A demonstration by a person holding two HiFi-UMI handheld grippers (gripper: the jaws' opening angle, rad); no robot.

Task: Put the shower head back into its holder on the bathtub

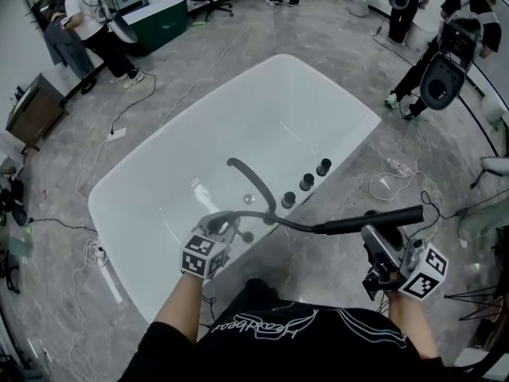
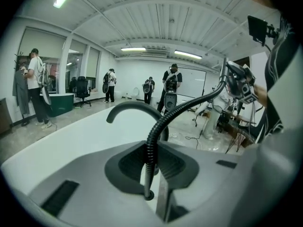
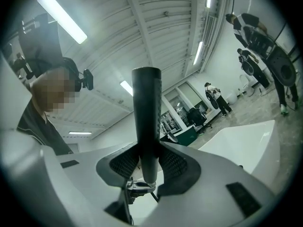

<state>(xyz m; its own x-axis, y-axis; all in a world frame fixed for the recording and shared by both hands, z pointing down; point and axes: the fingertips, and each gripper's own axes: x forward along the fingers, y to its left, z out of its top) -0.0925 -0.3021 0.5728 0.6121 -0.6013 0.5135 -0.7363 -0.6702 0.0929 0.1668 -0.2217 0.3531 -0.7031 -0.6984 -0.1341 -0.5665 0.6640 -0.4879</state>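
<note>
Standing at the near rim of a white bathtub (image 1: 262, 110), I hold its black shower head (image 1: 390, 216) clear of the tub, out over the grey marbled floor (image 1: 334, 38) at about 4 o'clock in the head view. The jaws of my right gripper (image 1: 372, 235) are clamped on the wand's handle. In the right gripper view the dark cylinder (image 3: 146, 112) stands upright between the ribbed pads of the right gripper (image 3: 144, 167), pinched on both sides, its end pointing to 12 o'clock.

My left gripper (image 1: 227, 225), at 7 o'clock from the wand, sits at the tub's near rim with its jaws closed on the ribbed black hose (image 1: 286, 224). In the left gripper view the hose (image 2: 154, 136) rises between the pads of the left gripper (image 2: 151, 160) and bends away to 1 o'clock, where the other gripper holds the wand.

Just beyond my left gripper, at its 12 o'clock, the curved black spout (image 1: 246, 173) arches over the basin. Three dark round knobs (image 1: 306, 182) line the rim at the spout's 3 o'clock. I cannot make out the holder itself.

People (image 1: 91, 22) stand at 10 and 2 o'clock across the room, and loose cables (image 1: 398, 185) trail over the floor.
</note>
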